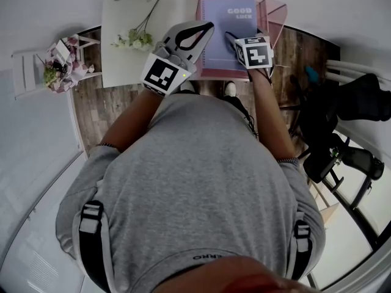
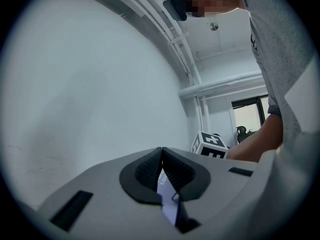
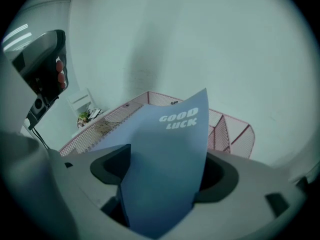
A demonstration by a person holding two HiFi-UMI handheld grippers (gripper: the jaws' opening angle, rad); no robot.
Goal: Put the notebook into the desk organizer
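**Notebook held at the organizer**

The left gripper is found pinched shut on the edge of the lavender notebook. The right gripper is found with its jaws spread wide, the notebook standing between them. The notebook is held over the pink wire desk organizer, which is backed by a pale wall.

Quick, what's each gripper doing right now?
Left gripper: closed on the notebook.
Right gripper: open; notebook stands between its fingers, not pinched.
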